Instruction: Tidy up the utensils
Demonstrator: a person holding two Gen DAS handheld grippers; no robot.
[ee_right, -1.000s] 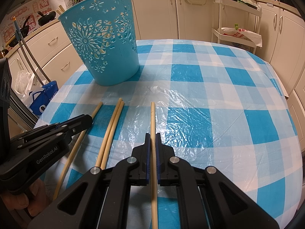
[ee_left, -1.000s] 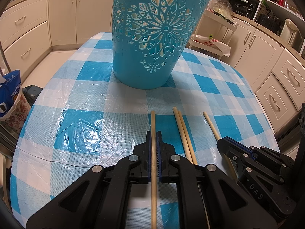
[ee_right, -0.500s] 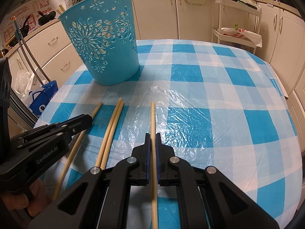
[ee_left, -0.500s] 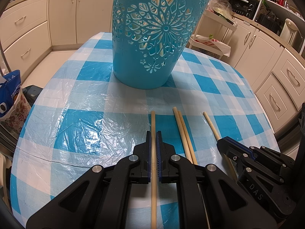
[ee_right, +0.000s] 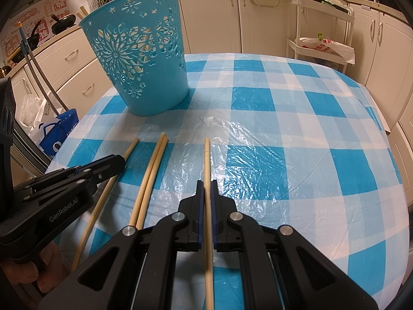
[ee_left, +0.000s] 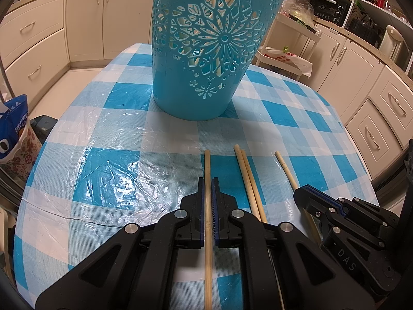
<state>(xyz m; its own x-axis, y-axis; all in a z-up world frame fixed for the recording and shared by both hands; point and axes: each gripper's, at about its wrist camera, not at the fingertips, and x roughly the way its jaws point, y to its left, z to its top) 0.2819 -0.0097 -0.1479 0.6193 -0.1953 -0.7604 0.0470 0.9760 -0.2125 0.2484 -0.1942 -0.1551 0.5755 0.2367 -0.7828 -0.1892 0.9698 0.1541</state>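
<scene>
Chopsticks point(ee_left: 207, 170) point(ee_right: 207, 160) clamped in both tongs, on table

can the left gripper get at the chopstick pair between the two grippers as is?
Probably not yet: the left gripper is shut on its own chopstick. The chopstick pair lies uncovered just beside it on the table.

We see cream kitchen cabinets point(ee_left: 85, 18), a white wheeled trolley point(ee_right: 320, 23) holding plastic bags, a black toaster oven point(ee_left: 329, 9), and a blue shopping bag point(ee_right: 60, 131) on the floor.
</scene>
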